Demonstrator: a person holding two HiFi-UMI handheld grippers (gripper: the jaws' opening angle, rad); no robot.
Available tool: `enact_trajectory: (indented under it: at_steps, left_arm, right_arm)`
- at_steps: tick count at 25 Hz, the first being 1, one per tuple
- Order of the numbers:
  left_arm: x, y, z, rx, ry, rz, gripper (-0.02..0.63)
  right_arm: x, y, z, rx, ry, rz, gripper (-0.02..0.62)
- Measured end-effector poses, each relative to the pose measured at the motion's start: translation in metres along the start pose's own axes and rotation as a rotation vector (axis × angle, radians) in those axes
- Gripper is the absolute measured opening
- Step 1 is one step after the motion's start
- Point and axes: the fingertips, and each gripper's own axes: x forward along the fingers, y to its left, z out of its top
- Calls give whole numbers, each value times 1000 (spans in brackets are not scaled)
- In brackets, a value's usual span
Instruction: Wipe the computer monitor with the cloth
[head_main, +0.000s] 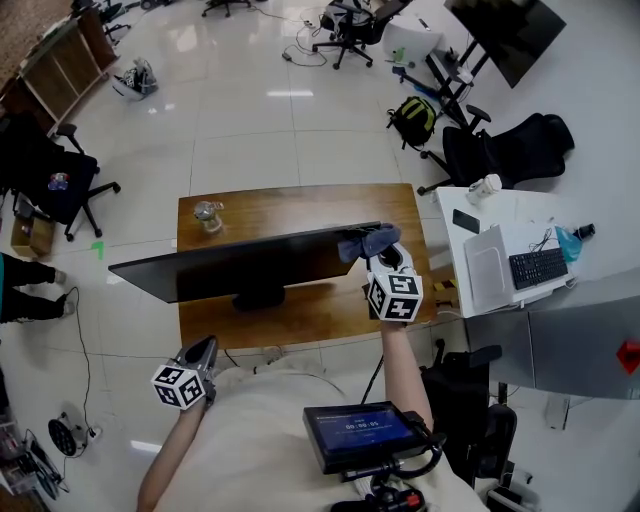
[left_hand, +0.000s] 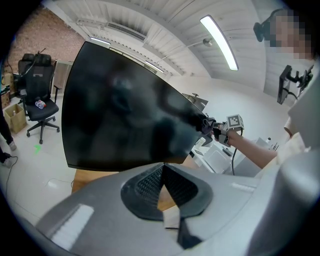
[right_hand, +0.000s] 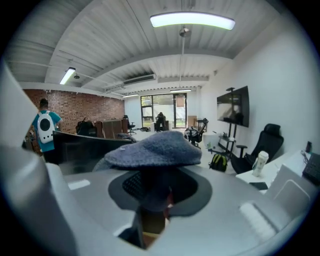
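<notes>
A wide black monitor (head_main: 245, 262) stands on a wooden desk (head_main: 300, 205); in the left gripper view its dark screen (left_hand: 120, 115) fills the middle. My right gripper (head_main: 385, 258) is shut on a grey-blue cloth (head_main: 368, 240) at the monitor's top right corner. The cloth (right_hand: 155, 149) bulges over the jaws in the right gripper view. My left gripper (head_main: 200, 352) hangs in front of the desk's near edge, below the monitor's left half, with its jaws (left_hand: 162, 187) closed together and nothing between them.
A small glass jar (head_main: 208, 215) sits on the desk behind the monitor. A white table (head_main: 520, 255) with a keyboard, a laptop and a cup stands to the right. Office chairs (head_main: 505, 145) stand around. A tablet (head_main: 365, 432) hangs at my chest.
</notes>
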Motion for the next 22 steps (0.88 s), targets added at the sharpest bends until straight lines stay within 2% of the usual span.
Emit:
enact_trajectory:
  at_steps: [16,22]
  left_arm:
    - [-5,3,-3,-6,-1,5,0]
    - [-8,5,-2,-21,-14,6,0]
  right_arm:
    - [14,5,-47,-7,80,1,89]
    - [19,6,-73,-23,149,-7,89]
